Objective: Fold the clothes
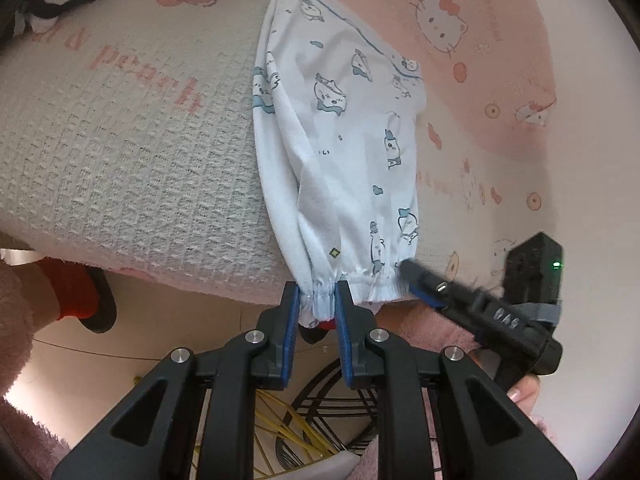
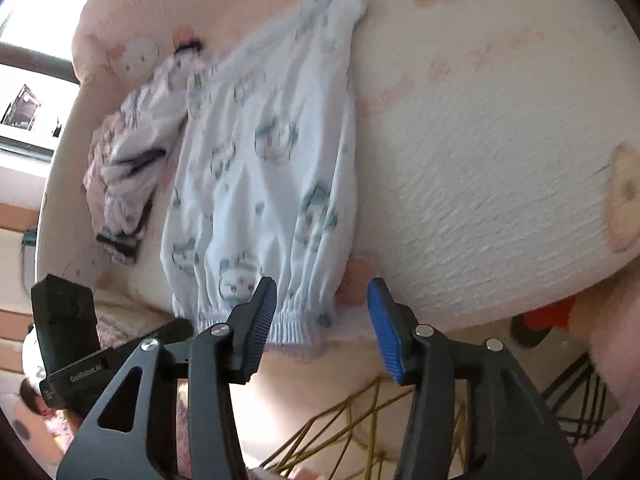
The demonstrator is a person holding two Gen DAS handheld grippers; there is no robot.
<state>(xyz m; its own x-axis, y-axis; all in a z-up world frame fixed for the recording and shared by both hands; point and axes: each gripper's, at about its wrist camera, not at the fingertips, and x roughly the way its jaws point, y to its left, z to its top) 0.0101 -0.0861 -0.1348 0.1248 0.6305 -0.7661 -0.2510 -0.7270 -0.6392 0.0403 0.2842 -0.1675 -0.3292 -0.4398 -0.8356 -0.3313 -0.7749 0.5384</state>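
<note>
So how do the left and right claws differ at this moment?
The left claw is clamped on the elastic waistband of the light blue printed trousers; the right claw stands wide open and grips nothing. The left bites the waistband's corner, while the right sits just off its other end. Both have blue pads and point down at the bed.

Pale blue trousers [image 1: 340,140] are seen printed with darker blue cartoon figures; the bed cover [image 1: 140,152] is shown cream and pink with cat faces; blue pads are worn by each black hand-held gripper [image 1: 316,312].
</note>
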